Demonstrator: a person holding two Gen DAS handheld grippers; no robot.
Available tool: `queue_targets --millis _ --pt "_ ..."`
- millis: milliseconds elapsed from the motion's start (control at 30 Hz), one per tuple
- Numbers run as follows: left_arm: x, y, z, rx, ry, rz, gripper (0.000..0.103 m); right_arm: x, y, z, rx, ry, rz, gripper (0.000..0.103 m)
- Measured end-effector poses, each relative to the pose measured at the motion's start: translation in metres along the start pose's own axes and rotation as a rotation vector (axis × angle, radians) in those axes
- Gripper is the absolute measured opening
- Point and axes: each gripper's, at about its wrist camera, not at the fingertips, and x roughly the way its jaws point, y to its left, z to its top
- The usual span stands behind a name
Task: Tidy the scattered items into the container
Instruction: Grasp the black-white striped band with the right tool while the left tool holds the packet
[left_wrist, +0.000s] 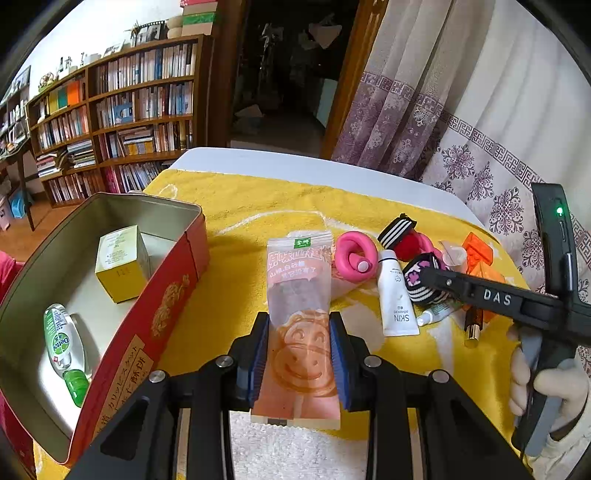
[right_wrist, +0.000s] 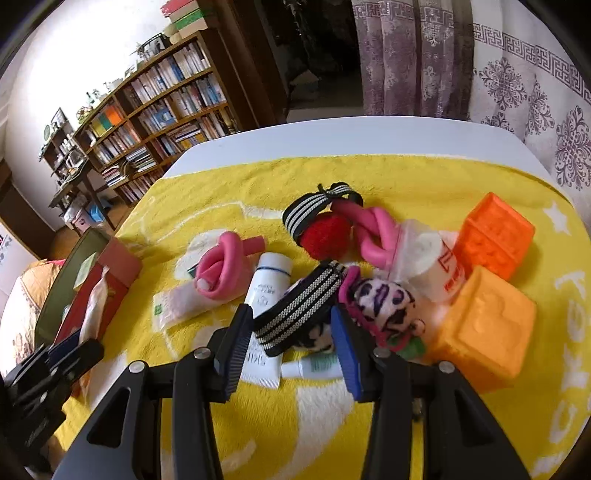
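Pink snack packet (left_wrist: 299, 325), apparently above towel

Black hand-held gripper (left_wrist: 299, 354), blue pads (left_wrist: 338, 360), white glove (left_wrist: 554, 384)

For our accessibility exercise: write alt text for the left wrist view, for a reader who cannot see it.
The left gripper grips a pink snack packet above a yellow towel. Left, an open red tin holds a yellow box and sanitizer bottle; right, scattered items.

A lived-in home room: a tall wooden bookcase (left_wrist: 122, 122) crammed with books, patterned purple curtains (left_wrist: 399, 110), a dark doorway (left_wrist: 288, 74), and a towel-covered desk (right_wrist: 332, 140).
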Motion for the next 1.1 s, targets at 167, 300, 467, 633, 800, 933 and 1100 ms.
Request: queue_targets --millis 167,300,467,633,800,933,1100 --pt "0.003 0.0 -0.001 -0.007 0.011 -0.009 0.033 -0.006 -0.007 -0.005 0.025 -0.011 -0.004 0.034" --pt "0.003 -0.003 -0.003 -0.003 0.015 -0.015 0.033 -0.01 -0.012 -0.01 0.042 -0.013 0.006 0.027" --pt "0.001 -0.007 -0.004 0.005 0.016 -0.016 0.033 -0.024 -0.012 -0.016 0.038 -0.046 0.018 0.023" --pt "0.0 -0.012 -0.006 0.012 0.018 -0.019 0.033 -0.042 -0.015 -0.023 0.05 -0.076 0.041 0.023" --pt "-0.004 -0.016 -0.007 0.02 0.014 -0.019 0.033 -0.052 -0.018 -0.036 0.033 -0.057 0.076 0.023" --pt "-0.006 -0.018 -0.007 0.024 0.012 -0.015 0.033 -0.06 -0.016 -0.058 -0.044 0.003 0.114 0.023" --pt "-0.005 -0.024 -0.008 0.029 0.016 -0.019 0.033 -0.068 -0.019 -0.077 -0.107 0.043 0.108 0.051"
